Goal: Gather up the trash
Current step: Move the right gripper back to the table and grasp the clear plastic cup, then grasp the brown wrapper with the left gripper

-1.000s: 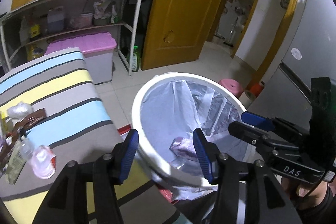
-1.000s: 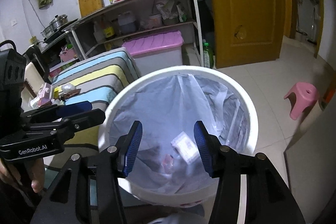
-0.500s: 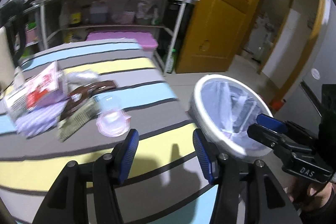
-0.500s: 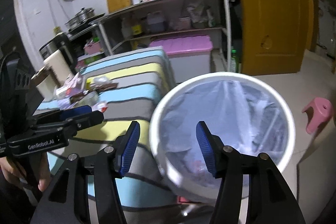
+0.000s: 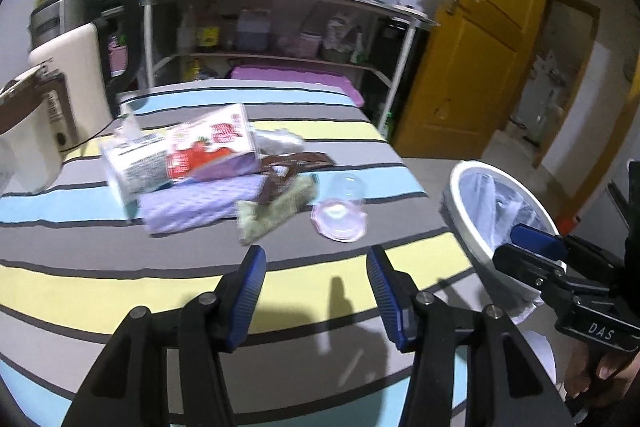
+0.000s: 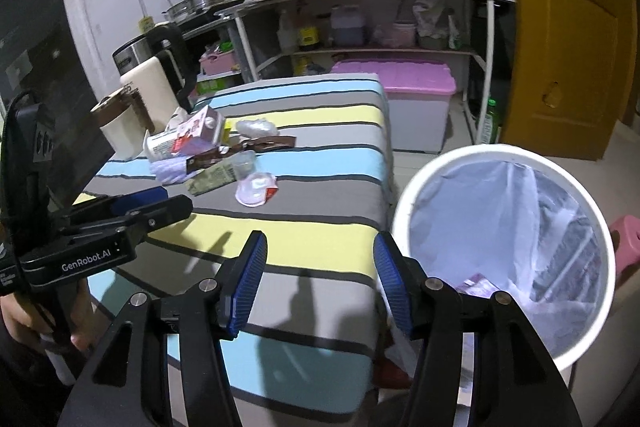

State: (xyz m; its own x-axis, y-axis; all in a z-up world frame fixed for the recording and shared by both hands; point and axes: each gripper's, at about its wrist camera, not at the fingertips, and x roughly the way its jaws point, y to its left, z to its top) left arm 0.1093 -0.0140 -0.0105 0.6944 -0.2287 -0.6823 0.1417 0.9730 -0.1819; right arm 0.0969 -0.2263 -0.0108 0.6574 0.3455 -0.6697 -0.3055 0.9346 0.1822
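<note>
Both grippers are spread and empty, and the clear plastic cup with its pink foil lid (image 5: 340, 213) lies toppled near the striped bench's bin-side edge, straight ahead of the left gripper (image 5: 316, 291), which looks nearer than the right gripper (image 6: 318, 281).

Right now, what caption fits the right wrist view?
Empty, open right gripper over the striped tablecloth, white bag-lined trash bin alongside, wrappers and clear plastic cup waiting.

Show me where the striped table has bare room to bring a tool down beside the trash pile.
Free: the near yellow and grey stripes of the striped table, between both tools and the plastic cup. Also the far right stripes toward the purple storage box. Crowded: the far left, where the tissue pack, wrappers and kettle cluster.
</note>
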